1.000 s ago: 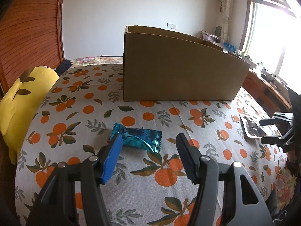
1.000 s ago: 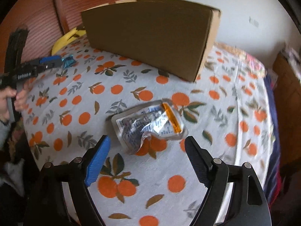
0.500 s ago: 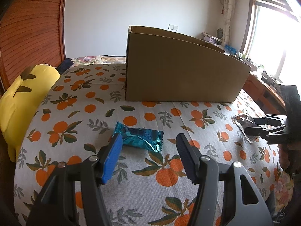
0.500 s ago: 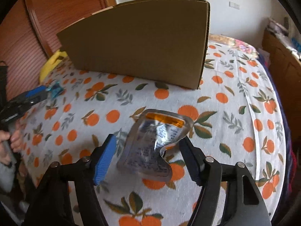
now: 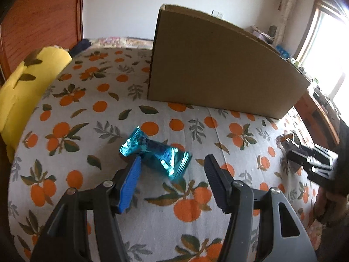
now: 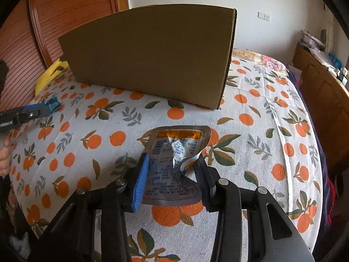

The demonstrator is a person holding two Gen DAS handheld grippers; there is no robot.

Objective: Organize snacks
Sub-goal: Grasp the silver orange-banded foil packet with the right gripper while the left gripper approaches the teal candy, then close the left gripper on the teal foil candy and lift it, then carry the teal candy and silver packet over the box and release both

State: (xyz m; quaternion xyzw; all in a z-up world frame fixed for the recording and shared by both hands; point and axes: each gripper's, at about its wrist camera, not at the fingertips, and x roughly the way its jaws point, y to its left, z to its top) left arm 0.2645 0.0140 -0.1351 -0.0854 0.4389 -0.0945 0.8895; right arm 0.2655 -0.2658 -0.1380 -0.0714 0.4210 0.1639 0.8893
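A shiny teal snack packet lies on the orange-print cloth, just ahead of and between the jaws of my left gripper, which is open. My right gripper has closed onto a crinkled silver and orange pouch, pinching its sides. A tall brown cardboard box stands behind both snacks; it also shows in the right wrist view. The box's inside is hidden. The right gripper shows at the right edge of the left wrist view.
A yellow cushion lies at the left edge of the bed. A wooden wardrobe stands behind it. A wooden cabinet with small items runs along the right side, under a bright window.
My left gripper has moved forward and lower over the teal packet. My right gripper has advanced around the silver pouch and narrowed its jaws onto it.
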